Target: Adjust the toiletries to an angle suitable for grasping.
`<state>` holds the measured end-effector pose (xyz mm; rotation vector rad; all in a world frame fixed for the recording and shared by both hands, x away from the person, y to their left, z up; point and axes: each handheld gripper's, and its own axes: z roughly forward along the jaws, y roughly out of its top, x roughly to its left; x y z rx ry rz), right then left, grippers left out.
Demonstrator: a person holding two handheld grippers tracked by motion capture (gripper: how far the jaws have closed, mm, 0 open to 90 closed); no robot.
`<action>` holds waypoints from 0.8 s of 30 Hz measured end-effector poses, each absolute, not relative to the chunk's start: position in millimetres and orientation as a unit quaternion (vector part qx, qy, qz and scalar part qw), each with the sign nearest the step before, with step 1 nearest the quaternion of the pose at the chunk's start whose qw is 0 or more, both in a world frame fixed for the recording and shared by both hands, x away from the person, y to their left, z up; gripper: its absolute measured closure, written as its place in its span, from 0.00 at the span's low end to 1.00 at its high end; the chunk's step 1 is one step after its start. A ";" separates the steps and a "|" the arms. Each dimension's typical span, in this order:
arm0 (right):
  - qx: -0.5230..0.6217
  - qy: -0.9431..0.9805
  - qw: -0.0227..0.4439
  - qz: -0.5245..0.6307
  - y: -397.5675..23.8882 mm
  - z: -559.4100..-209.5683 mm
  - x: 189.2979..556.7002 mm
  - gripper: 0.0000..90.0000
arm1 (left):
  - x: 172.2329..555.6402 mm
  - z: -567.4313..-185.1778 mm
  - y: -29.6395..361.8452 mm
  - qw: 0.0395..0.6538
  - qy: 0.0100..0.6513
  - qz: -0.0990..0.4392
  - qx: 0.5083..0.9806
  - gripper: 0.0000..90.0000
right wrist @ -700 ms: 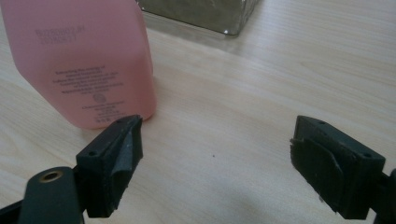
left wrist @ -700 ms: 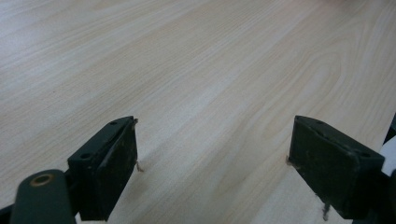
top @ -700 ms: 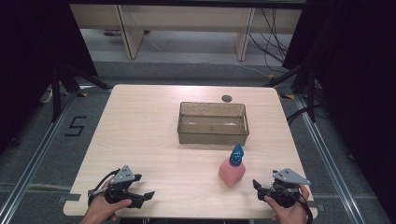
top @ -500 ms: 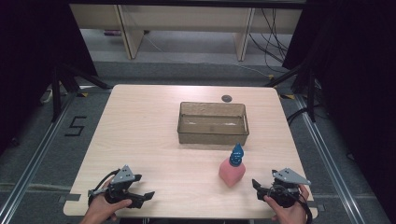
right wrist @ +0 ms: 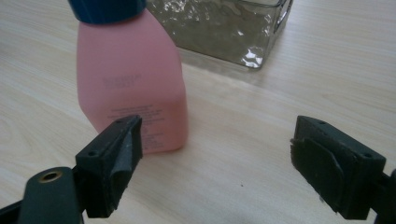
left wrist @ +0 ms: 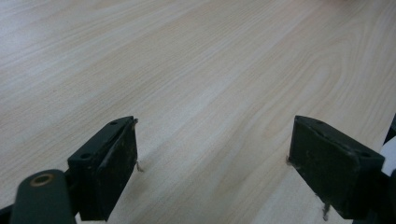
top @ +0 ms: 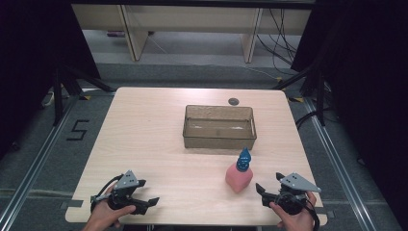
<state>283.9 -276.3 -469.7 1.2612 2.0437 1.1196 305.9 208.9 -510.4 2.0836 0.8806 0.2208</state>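
At the lower left of the high view, we are resting our left gripper (top: 153, 201) on the table (top: 144, 134), jaws spread wide with nothing but bare wood between them. Nothing has shifted over the last moment: both hands are keeping their places, so the reach is not yet starting. Right of centre, the pink bottle (top: 239, 176) with its blue cap (top: 244, 159) is standing upright, just in front of the clear tub (top: 219, 126). At the lower right, our right gripper (top: 260, 188) is waiting near the bottle, jaws wide and empty.
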 end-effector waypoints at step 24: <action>0.424 0.744 0.229 0.463 -256.8 -457.0 280.4 0.22 | 305.6 -511.3 207.3 0.426 0.356 0.086 0.827 0.17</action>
